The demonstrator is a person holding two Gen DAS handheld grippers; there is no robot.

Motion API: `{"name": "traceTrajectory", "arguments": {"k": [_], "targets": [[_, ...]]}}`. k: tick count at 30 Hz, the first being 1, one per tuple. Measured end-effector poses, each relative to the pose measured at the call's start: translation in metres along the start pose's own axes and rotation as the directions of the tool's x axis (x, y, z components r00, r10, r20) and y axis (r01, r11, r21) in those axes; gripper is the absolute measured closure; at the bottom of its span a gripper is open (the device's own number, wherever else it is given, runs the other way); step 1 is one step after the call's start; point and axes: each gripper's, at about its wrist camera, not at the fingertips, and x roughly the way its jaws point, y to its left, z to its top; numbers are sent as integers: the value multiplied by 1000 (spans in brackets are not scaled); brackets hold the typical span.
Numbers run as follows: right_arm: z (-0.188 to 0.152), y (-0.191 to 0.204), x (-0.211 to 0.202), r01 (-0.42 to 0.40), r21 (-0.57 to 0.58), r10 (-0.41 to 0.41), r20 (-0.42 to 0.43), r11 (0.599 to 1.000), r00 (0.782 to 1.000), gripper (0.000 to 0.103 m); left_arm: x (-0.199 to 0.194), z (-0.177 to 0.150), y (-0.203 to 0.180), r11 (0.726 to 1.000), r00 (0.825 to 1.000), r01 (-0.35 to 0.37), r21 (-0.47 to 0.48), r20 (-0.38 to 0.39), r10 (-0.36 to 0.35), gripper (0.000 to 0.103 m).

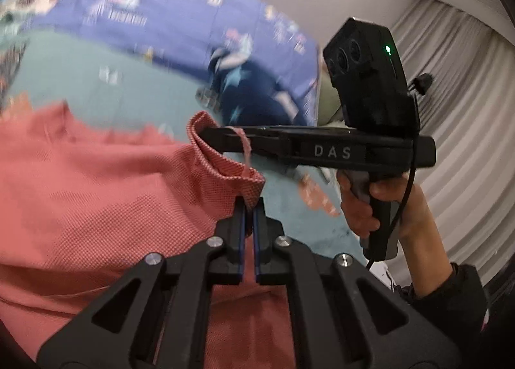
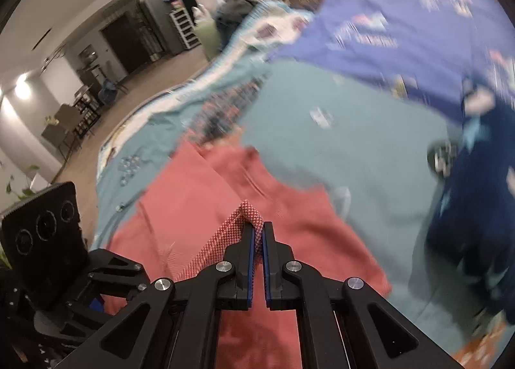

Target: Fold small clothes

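A small salmon-red knit garment (image 1: 96,182) hangs and drapes over the teal bedspread (image 1: 96,79). My left gripper (image 1: 249,205) is shut on a folded edge of it. In the same view my right gripper (image 1: 206,134) reaches in from the right, held by a person's hand (image 1: 379,205), its tip clamped on the same edge a little farther along. In the right wrist view the right gripper (image 2: 257,230) is shut on a peak of the red garment (image 2: 225,195), which spreads below over the bedspread (image 2: 354,131). The left gripper's camera housing (image 2: 45,227) shows at the lower left.
A dark navy garment with pale stars (image 1: 257,92) lies on the bed to the right, also seen as navy cloth (image 2: 476,195). A blue patterned quilt (image 1: 193,5) covers the far side. Curtains (image 1: 466,95) hang at right; a room with furniture (image 2: 96,57) lies beyond the bed.
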Motion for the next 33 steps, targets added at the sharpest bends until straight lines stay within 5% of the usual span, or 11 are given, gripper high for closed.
{"name": "traceTrajectory", "arguments": {"k": [3, 6, 9, 13, 17, 19, 22, 29, 33], "targets": [[-19, -24, 21, -13, 49, 15, -33, 999, 999, 100, 15, -8, 8, 999, 998, -17, -30, -63, 15, 99], [-31, -31, 32, -28, 63, 30, -44, 998, 999, 100, 15, -14, 16, 994, 992, 32, -106, -121, -45, 91], [-39, -36, 33, -30, 75, 33, -40, 997, 999, 100, -1, -16, 18, 989, 982, 83, -125, -160, -102, 75], [-48, -45, 26, 19, 110, -13, -58, 994, 998, 97, -46, -20, 18, 990, 979, 114, -80, -159, -125, 68], [-59, -59, 12, 76, 213, -66, -53, 974, 996, 89, -98, -12, 38, 1000, 996, 12, 25, -89, -10, 50], [-65, -57, 2, 16, 251, -11, -23, 968, 1000, 69, -119, -3, 53, 996, 997, -62, 61, -49, 65, 50], [-76, -52, -1, -72, 300, 74, 4, 951, 997, 53, -138, 13, 84, 983, 985, -171, 62, -1, 171, 46], [-95, -64, 2, -225, 478, 217, 72, 849, 974, 50, -157, 33, 164, 951, 952, -305, -43, 19, 306, 46], [-100, -79, 1, -293, 562, 271, 125, 773, 954, 47, -157, 28, 191, 953, 959, -283, -108, -11, 284, 46]]}}
